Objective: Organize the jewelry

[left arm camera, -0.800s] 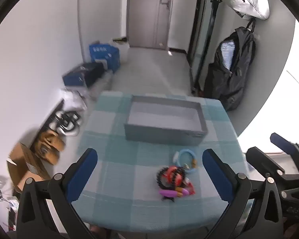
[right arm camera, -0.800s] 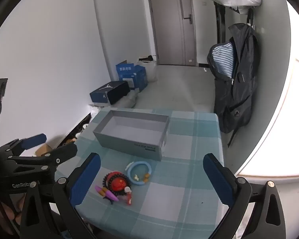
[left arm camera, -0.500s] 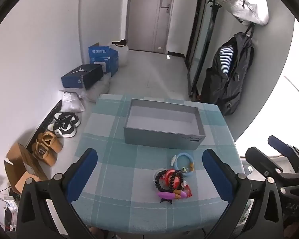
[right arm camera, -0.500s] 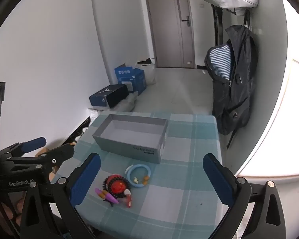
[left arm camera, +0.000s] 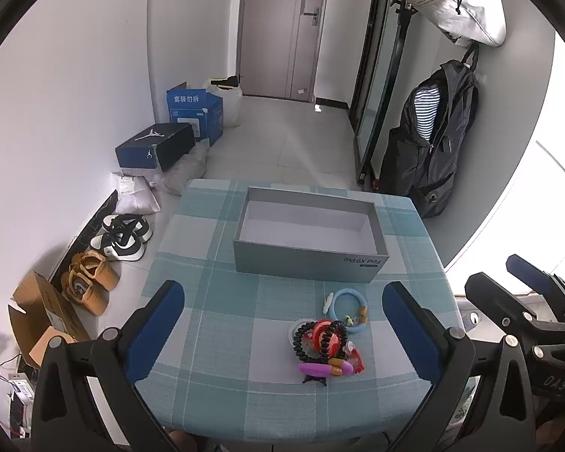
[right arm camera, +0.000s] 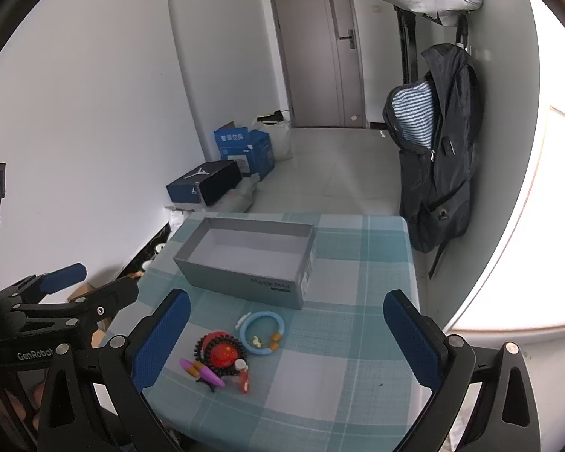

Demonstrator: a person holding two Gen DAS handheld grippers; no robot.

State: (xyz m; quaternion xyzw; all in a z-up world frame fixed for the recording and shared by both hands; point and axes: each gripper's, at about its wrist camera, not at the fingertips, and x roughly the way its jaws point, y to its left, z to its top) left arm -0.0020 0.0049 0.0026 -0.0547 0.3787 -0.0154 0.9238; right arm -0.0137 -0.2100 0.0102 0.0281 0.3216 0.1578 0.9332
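Left wrist view: empty grey cardboard box (left arm camera: 309,241), tangled bead-bracelet pile (left arm camera: 326,346) on checked table (left arm camera: 214,324); both grippers' jaws apart, holding nothing.

Black backpack (left arm camera: 431,150) hanging right of grey door (left arm camera: 282,26); blue carton (left arm camera: 194,109) and shoe box (left arm camera: 156,147) left of door

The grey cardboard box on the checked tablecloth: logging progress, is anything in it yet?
Empty. The grey cardboard box shows only its bare white floor in both views; the jewelry pile lies outside it.
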